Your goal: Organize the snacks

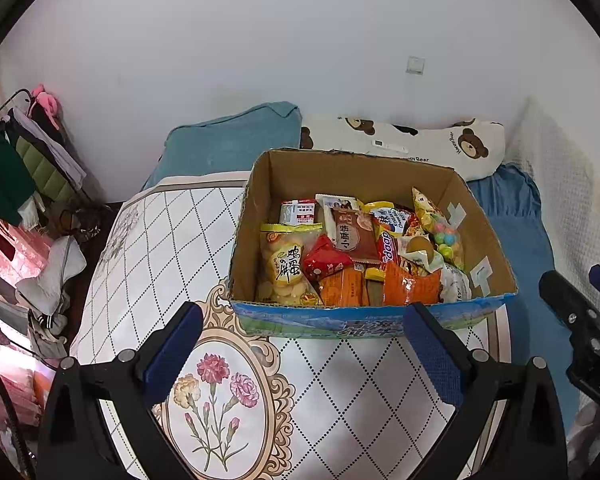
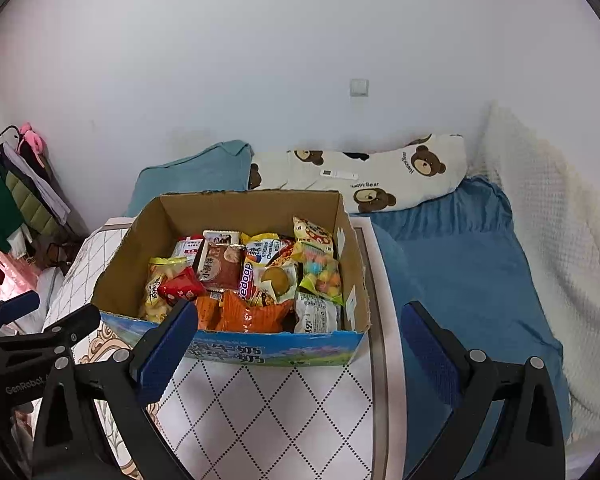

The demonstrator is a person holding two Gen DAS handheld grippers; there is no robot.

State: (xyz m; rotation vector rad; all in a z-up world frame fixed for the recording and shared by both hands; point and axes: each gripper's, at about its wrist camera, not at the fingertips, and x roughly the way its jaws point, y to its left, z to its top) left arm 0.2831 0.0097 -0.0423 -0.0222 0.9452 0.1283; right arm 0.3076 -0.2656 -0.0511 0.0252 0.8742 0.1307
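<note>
An open cardboard box [image 1: 352, 168] with a blue printed front stands on a patterned table [image 1: 148, 240]; it also shows in the right wrist view [image 2: 236, 204]. It holds several snack packets: a yellow egg-cookie bag [image 1: 284, 268], a red packet [image 1: 324, 260], a brown packet [image 1: 354, 236], orange packets [image 1: 412, 286] and a bag of coloured candy balls [image 1: 444, 236]. My left gripper [image 1: 304, 340] is open and empty just in front of the box. My right gripper [image 2: 300, 336] is open and empty, at the box's front right corner.
The table [image 2: 284, 408] sits on a bed with a blue sheet [image 2: 460, 264]. A teal pillow [image 1: 236, 140] and a bear-print pillow [image 1: 420, 140] lie behind the box. A white blanket [image 2: 548, 216] is on the right. A clothes rack [image 1: 28, 152] stands at the left.
</note>
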